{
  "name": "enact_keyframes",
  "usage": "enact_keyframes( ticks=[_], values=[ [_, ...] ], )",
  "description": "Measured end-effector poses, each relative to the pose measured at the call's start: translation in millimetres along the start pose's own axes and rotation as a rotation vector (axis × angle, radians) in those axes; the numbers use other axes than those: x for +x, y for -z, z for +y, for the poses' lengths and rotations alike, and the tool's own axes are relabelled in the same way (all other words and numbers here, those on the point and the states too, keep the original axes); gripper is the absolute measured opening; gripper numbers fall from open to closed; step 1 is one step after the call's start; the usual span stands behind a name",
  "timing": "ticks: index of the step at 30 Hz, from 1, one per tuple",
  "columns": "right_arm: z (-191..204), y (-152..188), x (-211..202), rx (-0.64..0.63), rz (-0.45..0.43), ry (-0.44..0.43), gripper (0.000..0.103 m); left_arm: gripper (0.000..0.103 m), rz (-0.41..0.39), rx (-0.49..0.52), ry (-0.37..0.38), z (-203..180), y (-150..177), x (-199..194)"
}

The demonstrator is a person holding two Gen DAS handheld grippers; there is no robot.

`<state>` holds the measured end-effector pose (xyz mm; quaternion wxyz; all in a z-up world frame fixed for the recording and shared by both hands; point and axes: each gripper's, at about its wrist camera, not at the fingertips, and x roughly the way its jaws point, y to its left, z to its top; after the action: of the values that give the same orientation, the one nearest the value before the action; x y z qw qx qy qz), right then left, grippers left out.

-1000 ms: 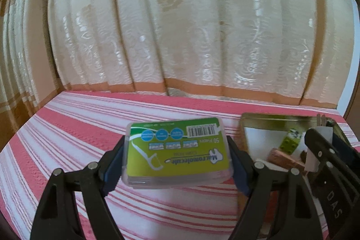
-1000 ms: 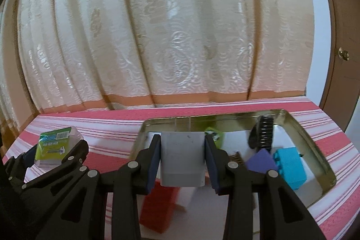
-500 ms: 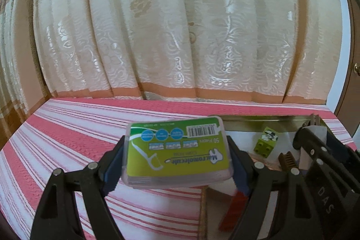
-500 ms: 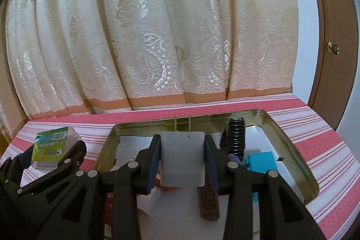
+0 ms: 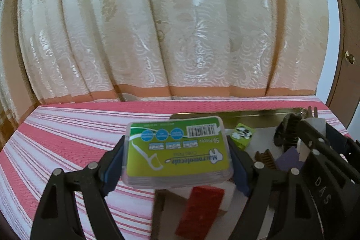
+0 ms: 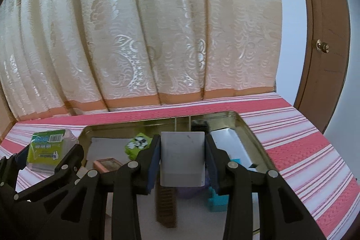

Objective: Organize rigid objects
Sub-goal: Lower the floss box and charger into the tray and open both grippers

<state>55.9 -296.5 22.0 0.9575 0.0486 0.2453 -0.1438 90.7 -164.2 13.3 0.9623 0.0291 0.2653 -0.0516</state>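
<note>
Covering the table (image 5: 67, 150): striped cloth; cream curtain (image 5: 168, 26) behind.

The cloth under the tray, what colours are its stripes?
The cloth has pink-red and white stripes, clearest in the left wrist view beside the tray.

The right gripper (image 6: 182, 161) clamps a white charger (image 6: 182, 159) over the tray (image 6: 252, 134).
</note>
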Motion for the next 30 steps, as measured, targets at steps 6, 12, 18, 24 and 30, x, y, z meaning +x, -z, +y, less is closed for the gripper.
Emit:
enact_keyframes(
  ticks=[6, 12, 18, 24, 30],
  values=[
    [-19, 0, 9, -0.007, 0.018, 0.041, 0.041, 0.081, 0.028, 0.032, 0.028, -24, 1, 5],
    [-35, 0, 22, -0.013, 0.055, 0.076, 0.041, 0.081, 0.054, 0.054, 0.040, -42, 4, 12],
    [-39, 2, 33, -0.033, 0.087, 0.094, 0.041, 0.081, 0.086, 0.067, 0.037, -52, 6, 20],
    [-38, 2, 36, -0.048, 0.095, 0.098, 0.041, 0.081, 0.106, 0.075, 0.029, -55, 7, 23],
    [-38, 5, 44, -0.051, 0.131, 0.089, 0.041, 0.081, 0.145, 0.074, 0.017, -55, 9, 28]
  ],
)
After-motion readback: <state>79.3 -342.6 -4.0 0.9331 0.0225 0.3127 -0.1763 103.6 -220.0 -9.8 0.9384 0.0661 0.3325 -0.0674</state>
